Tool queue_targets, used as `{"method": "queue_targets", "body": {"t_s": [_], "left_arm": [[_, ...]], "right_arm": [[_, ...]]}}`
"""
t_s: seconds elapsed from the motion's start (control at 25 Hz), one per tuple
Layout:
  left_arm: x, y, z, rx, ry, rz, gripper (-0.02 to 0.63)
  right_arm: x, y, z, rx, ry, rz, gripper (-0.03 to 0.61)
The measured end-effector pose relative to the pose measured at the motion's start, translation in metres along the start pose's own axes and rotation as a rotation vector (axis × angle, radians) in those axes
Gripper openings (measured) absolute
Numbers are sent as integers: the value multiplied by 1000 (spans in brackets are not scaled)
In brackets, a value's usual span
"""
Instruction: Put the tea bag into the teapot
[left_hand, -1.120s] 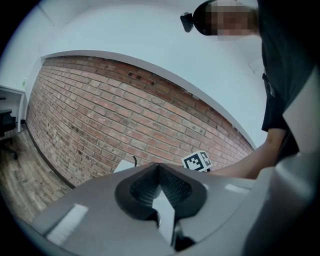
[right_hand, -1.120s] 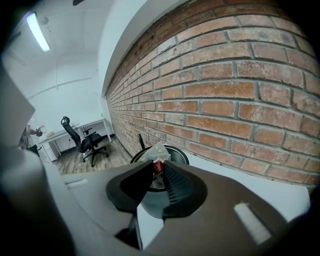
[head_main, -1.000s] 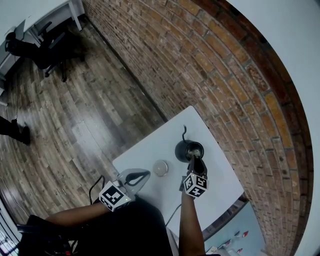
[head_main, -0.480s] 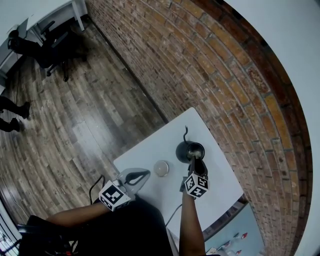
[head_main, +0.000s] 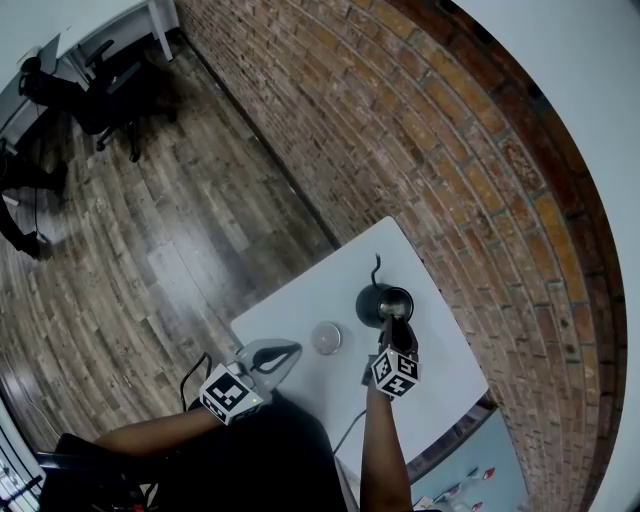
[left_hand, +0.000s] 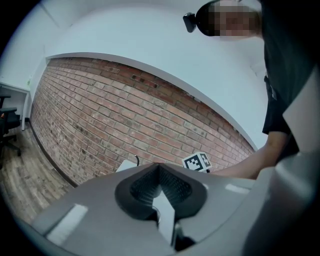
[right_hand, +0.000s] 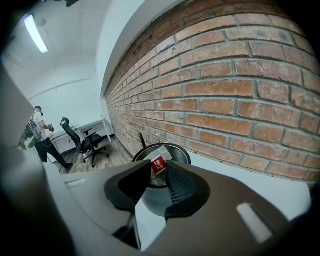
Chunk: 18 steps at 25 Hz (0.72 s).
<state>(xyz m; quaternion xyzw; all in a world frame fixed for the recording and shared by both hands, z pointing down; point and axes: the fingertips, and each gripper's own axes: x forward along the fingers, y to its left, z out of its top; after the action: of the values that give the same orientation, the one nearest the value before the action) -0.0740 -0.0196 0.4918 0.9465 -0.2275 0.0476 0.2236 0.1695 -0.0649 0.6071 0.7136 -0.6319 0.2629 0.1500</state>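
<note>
Release step: right gripper (head_main: 392, 324) above the teapot (head_main: 371, 304), jaws just opening, tea bag (right_hand: 158, 164) loose between them; next, lift clear of the teapot; left gripper (head_main: 291, 351) closed and empty, well apart from it.

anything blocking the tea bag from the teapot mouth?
Nothing visible. The teapot is open, its lid lying on the table beside it. The tea bag sits at the rim between the fingers of the right gripper, which have just been opening.
</note>
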Motion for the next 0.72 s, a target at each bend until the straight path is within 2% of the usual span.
{"method": "queue_targets", "body": {"t_s": [0.28,0.72], "left_arm": [[-1,-3,2,18,-2,-3,-2],[-3,-1,4,25,-8,9,-2]], "right_arm": [[-2,-8,2,6,-12,-32,101],[-1,-7,2,12,-12,-21,123]]}}
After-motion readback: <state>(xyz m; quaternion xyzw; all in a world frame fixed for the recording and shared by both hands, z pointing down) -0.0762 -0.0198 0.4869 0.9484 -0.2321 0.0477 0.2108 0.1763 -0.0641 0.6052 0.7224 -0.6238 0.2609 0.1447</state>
